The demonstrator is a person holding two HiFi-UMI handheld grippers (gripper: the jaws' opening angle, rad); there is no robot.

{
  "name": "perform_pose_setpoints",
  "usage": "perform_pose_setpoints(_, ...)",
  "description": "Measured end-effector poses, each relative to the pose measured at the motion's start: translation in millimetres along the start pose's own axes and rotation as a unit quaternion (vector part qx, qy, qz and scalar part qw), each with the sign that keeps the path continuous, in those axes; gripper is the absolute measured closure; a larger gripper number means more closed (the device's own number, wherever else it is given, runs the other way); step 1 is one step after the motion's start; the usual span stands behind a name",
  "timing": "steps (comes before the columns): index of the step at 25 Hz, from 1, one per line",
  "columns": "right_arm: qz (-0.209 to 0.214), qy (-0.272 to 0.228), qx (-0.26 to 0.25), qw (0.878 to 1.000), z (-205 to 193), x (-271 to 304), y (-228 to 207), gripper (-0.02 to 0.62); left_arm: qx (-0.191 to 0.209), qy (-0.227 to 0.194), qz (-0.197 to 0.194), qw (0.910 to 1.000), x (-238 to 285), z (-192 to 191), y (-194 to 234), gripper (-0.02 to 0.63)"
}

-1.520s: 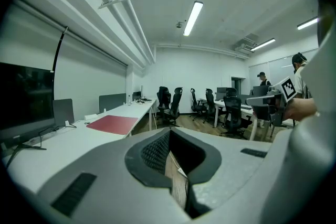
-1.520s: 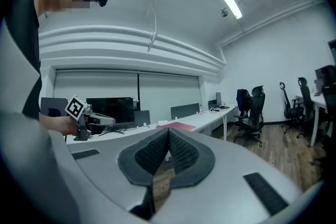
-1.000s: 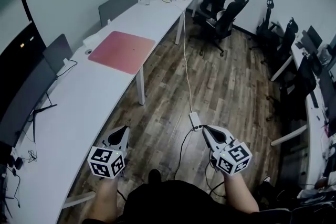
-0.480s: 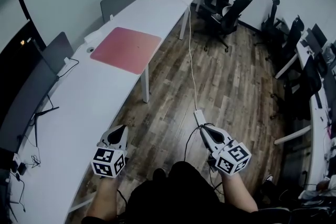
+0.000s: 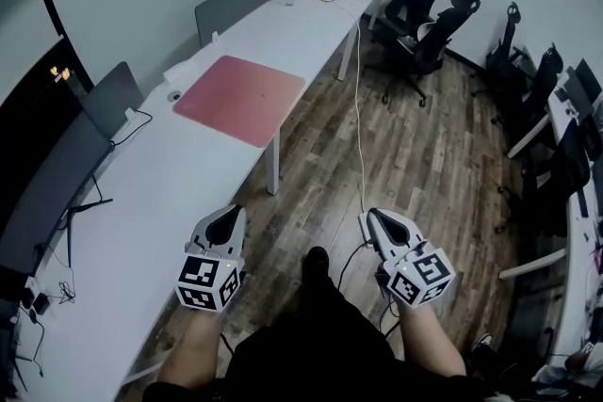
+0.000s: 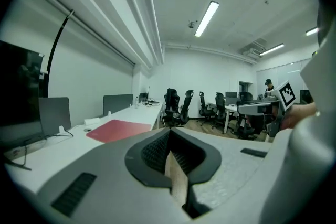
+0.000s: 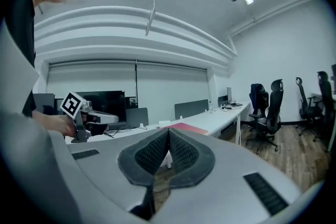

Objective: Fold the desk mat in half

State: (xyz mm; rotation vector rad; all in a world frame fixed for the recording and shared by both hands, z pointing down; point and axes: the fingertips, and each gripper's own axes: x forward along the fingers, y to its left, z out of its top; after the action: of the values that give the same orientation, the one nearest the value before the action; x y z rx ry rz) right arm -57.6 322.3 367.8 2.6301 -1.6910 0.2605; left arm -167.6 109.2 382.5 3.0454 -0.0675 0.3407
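Only the head view shows the flat red rectangular desk mat (image 5: 240, 99) whole, reaching the floor-side edge of the long white desk (image 5: 141, 193). Both the left gripper (image 5: 224, 217) and right gripper (image 5: 370, 221) are pinched closed, empty, well short of it, beside open wooden floor (image 5: 424, 146).

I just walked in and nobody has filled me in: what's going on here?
A person stands on the wooden plank floor beside a long white desk, holding a two-jaw gripper in each hand. The left gripper and the right gripper are both shut and empty, held out in front and touching nothing. The flat pinkish-red desk mat lies unfolded farther along the desk, untouched. Folding has not begun.
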Motion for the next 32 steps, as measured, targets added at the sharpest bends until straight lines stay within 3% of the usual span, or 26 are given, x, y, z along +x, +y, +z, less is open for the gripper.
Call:
perform_pose_setpoints(4, 0.025, -0.003, 0.001, 1.000, 6.2, 40.7, -26.5, 0.601, 0.015, -0.008, 0.032, 0.9993, 32.7, 14.7, 22.5, 0.604)
perform_pose_setpoints(8, 0.052, 0.000, 0.007, 0.999, 10.3, 85.9, -57.2, 0.601, 0.001, -0.002, 0.056, 0.9984, 74.3, 16.3, 45.4, 0.604)
perform_pose_setpoints(15, 0.086, 0.031, 0.021, 0.996, 7.0, 167.5, -124.7, 0.601, -0.009, 0.040, 0.065, 0.9971, 164.9, 11.3, 72.2, 0.604)
perform_pose_setpoints(19, 0.106, 0.046, 0.035, 0.993, 3.7, 209.6, -162.1, 0.601, -0.044, 0.055, 0.073, 0.9948, 214.5, 11.3, 88.2, 0.604)
perform_pose_setpoints(22, 0.122, 0.058, 0.042, 0.990, -0.6, 240.7, -185.8, 0.601, -0.044, 0.068, 0.084, 0.9932, 246.1, 13.6, 97.8, 0.604)
perform_pose_setpoints(28, 0.150, 0.070, 0.037, 0.985, 1.4, 286.8, -220.2, 0.601, -0.065, 0.067, 0.115, 0.9890, 290.5, 23.3, 117.6, 0.604)
perform_pose_setpoints(32, 0.166, 0.080, 0.034, 0.982, 3.3, 312.3, -227.6, 0.601, -0.053, 0.083, 0.119, 0.9880, 306.1, 19.1, 122.7, 0.604)
